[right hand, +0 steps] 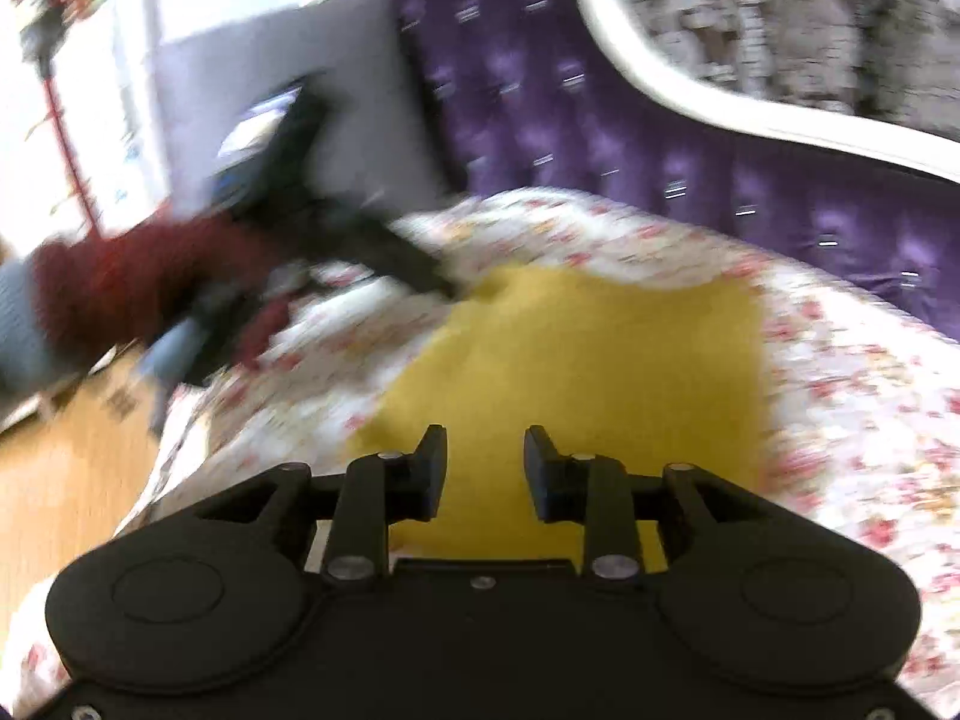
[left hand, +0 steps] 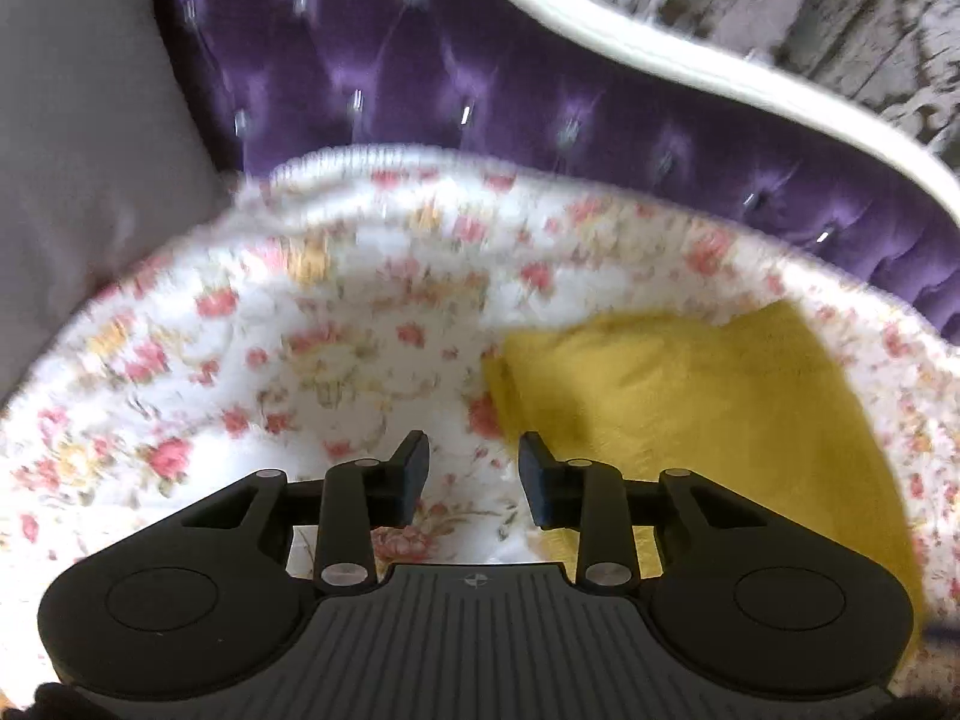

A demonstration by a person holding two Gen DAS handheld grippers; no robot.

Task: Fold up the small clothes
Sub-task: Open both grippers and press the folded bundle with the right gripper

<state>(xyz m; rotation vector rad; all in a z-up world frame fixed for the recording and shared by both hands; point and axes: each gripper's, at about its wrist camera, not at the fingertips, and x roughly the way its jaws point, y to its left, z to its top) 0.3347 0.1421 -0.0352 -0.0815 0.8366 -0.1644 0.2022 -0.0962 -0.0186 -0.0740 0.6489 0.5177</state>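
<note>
Two grippers up on my feeds, and both are empty. My left gripper (left hand: 474, 477) has its jaws partly apart with only the flowered bedspread (left hand: 252, 324) showing in the gap, nothing pinched. My right gripper (right hand: 485, 474) is the same story, jaws partly apart, hanging over the near edge of the yellow cloth (right hand: 576, 372) with no fabric between the pads as far as I can see.

That yellow cloth lies flat on the bedspread, folded into a rough rectangle. In the left view it sits to the right of my gripper (left hand: 690, 408), its left edge running just beside the right finger. In the right view it fills the middle of the bed ahead of me.

Writing? I can read none. A small round emblem sits on the left gripper's ribbed body, too small to make out, and both pictures are smeared with blur.

Around us: a purple tufted headboard (left hand: 420, 72) with a white curved frame (left hand: 690, 54) across the far side, a grey pillow (left hand: 78, 138) leaning at far left. In the right view the other gripper shows as a dark blur at the cloth's far left corner, held by a hand in a dark red sleeve (right hand: 120, 288), with wooden floor (right hand: 66, 468) at near left.
</note>
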